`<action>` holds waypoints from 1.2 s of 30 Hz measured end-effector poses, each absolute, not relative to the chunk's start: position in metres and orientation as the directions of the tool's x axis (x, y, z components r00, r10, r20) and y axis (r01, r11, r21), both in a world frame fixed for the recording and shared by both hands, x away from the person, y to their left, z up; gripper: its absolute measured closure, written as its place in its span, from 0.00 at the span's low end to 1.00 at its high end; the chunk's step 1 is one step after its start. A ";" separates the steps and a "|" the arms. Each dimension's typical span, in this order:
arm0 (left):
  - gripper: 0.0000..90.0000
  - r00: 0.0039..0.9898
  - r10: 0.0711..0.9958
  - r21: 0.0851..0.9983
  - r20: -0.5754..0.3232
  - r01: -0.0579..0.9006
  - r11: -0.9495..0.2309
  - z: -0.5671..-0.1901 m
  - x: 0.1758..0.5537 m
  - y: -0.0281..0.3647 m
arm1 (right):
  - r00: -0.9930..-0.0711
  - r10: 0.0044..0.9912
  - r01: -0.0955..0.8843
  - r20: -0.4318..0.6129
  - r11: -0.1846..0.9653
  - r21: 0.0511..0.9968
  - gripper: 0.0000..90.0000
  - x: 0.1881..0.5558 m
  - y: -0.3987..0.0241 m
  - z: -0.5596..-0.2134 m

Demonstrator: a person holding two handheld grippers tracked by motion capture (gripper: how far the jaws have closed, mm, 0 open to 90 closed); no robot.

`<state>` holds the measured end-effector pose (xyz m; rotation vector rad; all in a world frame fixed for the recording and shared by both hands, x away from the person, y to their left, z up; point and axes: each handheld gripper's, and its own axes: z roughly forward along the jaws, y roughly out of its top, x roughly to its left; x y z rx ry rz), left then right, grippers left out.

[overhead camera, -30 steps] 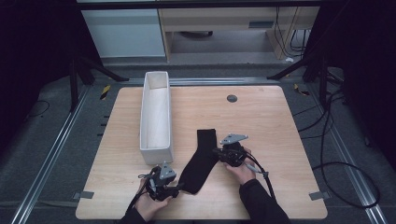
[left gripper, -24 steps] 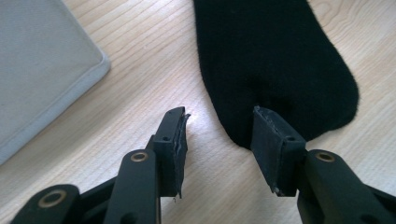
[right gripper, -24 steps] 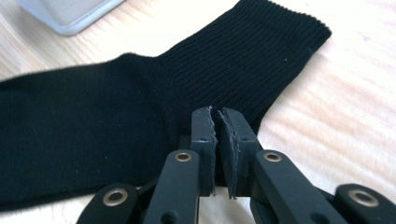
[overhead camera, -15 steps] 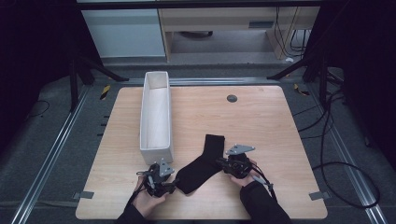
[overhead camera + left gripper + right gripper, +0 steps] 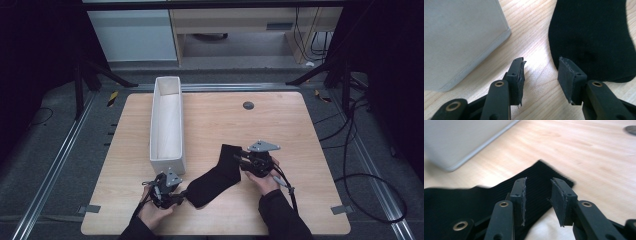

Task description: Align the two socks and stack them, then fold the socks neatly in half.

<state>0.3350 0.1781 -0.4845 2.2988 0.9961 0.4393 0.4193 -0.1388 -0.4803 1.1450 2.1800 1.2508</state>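
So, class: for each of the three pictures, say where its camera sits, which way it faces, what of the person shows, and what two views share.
High view: fixed above the person's side, looking forward and down on the wooden table; both forearms and hands enter from below.
Left gripper view: rides the left hand-held gripper, looking along its open jaws at the black sock toe and white fabric bin.
Right gripper view: rides the right hand-held gripper, jaws just opening over the sock's ribbed cuff.
Shared: both gripper views show sock and bin.

Wooden table amid dark floor
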 end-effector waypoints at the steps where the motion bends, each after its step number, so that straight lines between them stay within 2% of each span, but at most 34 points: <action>1: 0.61 0.665 0.745 0.639 0.063 0.547 -0.542 -0.483 0.335 0.179 | -0.589 0.806 0.465 0.067 0.269 0.844 0.70 0.424 -0.140 -0.480; 10: 0.59 0.675 0.737 0.661 0.038 0.536 -0.525 -0.480 0.331 0.177 | -0.551 0.831 0.500 0.077 0.254 0.828 0.64 0.462 -0.140 -0.493; 16: 0.59 0.680 0.733 0.670 0.015 0.537 -0.512 -0.479 0.330 0.178 | -0.556 0.826 0.532 0.095 0.266 0.804 0.58 0.471 -0.137 -0.507; 19: 0.58 0.687 0.727 0.674 0.004 0.535 -0.510 -0.478 0.329 0.177 | -0.556 0.825 0.546 0.099 0.272 0.793 0.58 0.472 -0.136 -0.510; 21: 0.58 0.691 0.723 0.674 0.003 0.533 -0.511 -0.479 0.328 0.176 | -0.553 0.827 0.552 0.105 0.269 0.790 0.59 0.472 -0.136 -0.510; 29: 0.57 0.708 0.706 0.660 0.015 0.523 -0.539 -0.483 0.326 0.168 | -0.553 0.822 0.583 0.140 0.261 0.769 0.85 0.469 -0.133 -0.509; 36: 0.57 0.716 0.698 0.665 0.014 0.514 -0.541 -0.484 0.325 0.167 | -0.542 0.820 0.606 0.185 0.229 0.762 0.88 0.469 -0.136 -0.507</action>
